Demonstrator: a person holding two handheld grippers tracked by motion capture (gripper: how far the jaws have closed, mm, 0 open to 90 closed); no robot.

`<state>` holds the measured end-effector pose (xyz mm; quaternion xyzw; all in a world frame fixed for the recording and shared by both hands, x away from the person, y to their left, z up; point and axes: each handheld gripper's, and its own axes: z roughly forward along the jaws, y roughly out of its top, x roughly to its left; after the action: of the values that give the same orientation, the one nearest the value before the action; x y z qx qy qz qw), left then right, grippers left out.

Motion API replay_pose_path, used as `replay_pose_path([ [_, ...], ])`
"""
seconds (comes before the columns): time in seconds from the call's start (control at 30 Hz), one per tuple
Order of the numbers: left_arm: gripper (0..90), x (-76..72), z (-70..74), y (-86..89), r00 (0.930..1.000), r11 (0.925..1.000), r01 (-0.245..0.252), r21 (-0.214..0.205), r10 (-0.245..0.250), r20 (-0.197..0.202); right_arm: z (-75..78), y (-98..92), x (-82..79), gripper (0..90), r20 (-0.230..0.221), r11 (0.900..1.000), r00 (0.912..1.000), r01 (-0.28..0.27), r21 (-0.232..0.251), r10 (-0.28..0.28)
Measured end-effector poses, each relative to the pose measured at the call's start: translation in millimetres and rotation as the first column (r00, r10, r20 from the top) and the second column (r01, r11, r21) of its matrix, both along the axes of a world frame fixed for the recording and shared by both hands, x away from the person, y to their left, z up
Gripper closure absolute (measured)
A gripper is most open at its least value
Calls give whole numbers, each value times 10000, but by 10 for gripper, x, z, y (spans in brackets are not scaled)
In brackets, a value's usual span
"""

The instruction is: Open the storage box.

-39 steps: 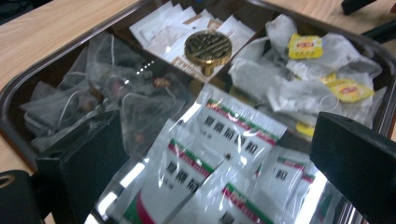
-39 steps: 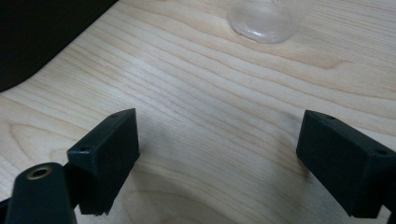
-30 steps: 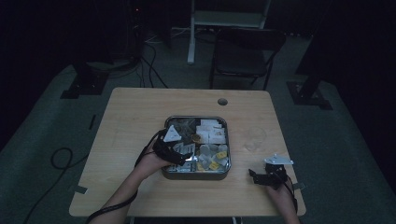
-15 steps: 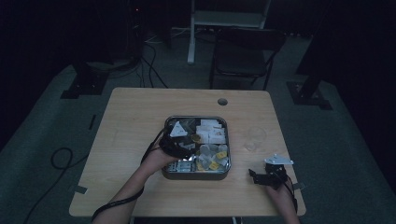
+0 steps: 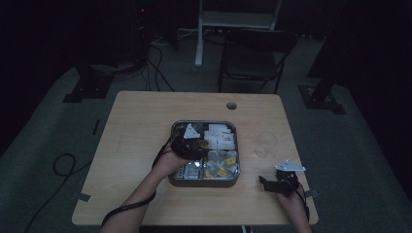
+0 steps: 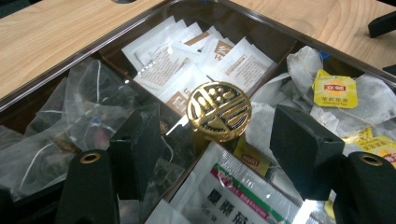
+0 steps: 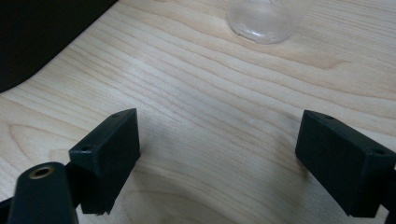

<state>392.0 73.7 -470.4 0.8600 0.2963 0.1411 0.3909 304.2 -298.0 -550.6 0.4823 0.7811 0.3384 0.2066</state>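
Looks like the grab-the-knob step: left gripper (image 6: 210,154), jaws just been closing in but not touching yet, straddles the gold knob (image 6: 219,111) mid-frame on the tea box lid (image 6: 261,18), so next it needs a squeeze and straight lift.

My left forearm comes in from the lower edge of the high view and angles up and to the right, wrist bent slightly, the hand wrapped around the left hand-held gripper (image 5: 190,143). A dark cable trails back along that forearm. Its jaws have just been closing; in the left gripper view they stand partway apart and pointed downward, with a gap on each side of what lies between them, so the pads (image 6: 140,144) press on nothing. My right hand sits low at the right, holding the right hand-held gripper (image 5: 276,183) close over the counter. Its jaws stand wide apart, nothing between them.
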Motion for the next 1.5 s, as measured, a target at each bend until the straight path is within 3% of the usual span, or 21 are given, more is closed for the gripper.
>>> replay_pose_path([
  [0.43, 453, 36, -62, -152, 9999, 9993, 47, 365, -51, 110, 0, 0, -1, 136, -10, 10000, 10000, -2, 14, 2],
  [0.63, 586, 61, -73, -152, 9996, 9993, -165, 323, 158, 216, 0, 0, -1, 136, -10, 10000, 10000, -2, 13, 2],
  [1.07, 596, 58, -40, -149, 9997, 9987, -213, 456, 209, 93, 0, 0, -1, 136, -12, 10000, 10000, 1, 16, -1],
  [1.27, 597, 23, 18, -130, 9983, 9988, -384, 295, 371, 457, 1, 0, -1, 136, -12, 10000, 10000, 0, 14, 0],
  [1.5, 598, -8, 185, -36, 9964, 9983, -504, 292, 482, 696, 0, 0, -1, 136, -12, 10000, 10000, 0, 16, 0],
])
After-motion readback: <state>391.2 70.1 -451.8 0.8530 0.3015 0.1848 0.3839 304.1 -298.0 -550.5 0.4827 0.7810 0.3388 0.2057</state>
